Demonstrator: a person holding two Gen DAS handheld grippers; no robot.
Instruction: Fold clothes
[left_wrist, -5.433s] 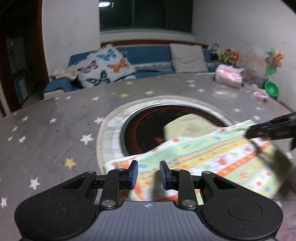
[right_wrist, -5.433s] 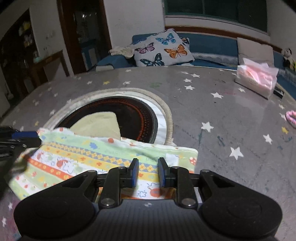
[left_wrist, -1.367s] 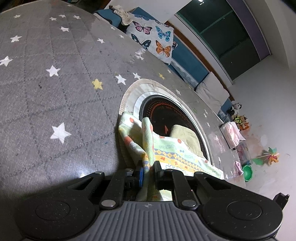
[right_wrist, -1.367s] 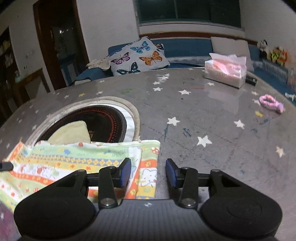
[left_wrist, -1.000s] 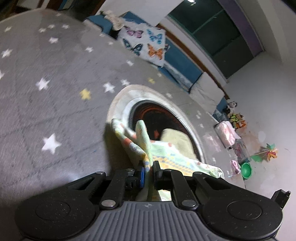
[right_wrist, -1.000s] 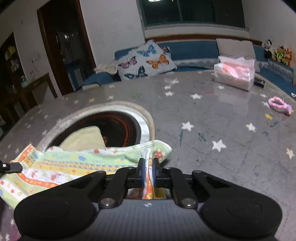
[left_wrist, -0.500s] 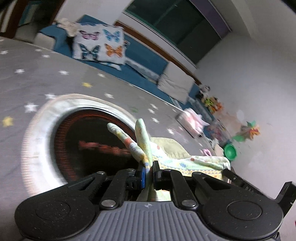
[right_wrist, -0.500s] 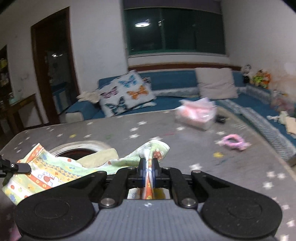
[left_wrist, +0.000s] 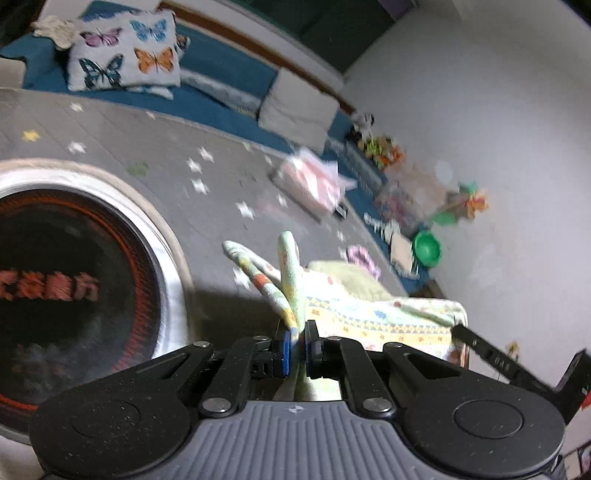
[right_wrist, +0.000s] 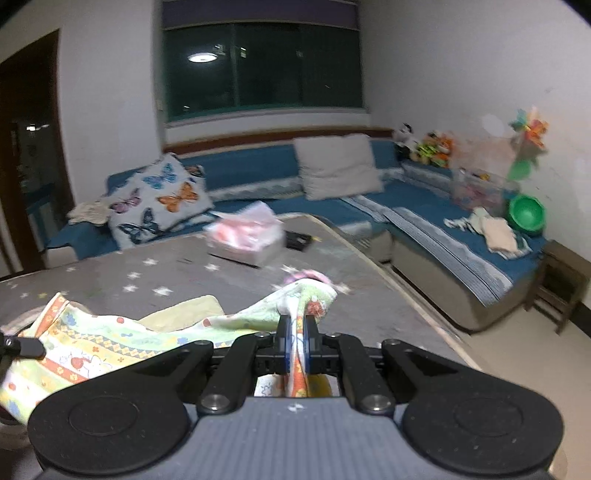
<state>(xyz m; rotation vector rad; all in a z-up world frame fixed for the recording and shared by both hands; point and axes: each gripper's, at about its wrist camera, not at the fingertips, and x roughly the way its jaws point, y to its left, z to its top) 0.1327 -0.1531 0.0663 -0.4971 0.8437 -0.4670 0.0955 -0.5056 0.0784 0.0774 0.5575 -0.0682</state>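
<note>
Over the star-print table (right_wrist: 110, 273), between its round centre plate (left_wrist: 74, 280) and its right edge: left gripper (left_wrist: 298, 349) clamped on one corner of the patterned cloth (left_wrist: 369, 314). The cloth hangs off the surface between the claws, a pale yellow piece (right_wrist: 184, 310) showing behind it. Right gripper (right_wrist: 296, 349) clamped on the other corner, jaws tight. Judgement: fold under way; laying down, flattening and further folds remain.

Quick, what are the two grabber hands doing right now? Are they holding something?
Left gripper: closed, pinching one corner of the colourful patterned cloth.
Right gripper: closed, pinching another corner of the same cloth.
</note>
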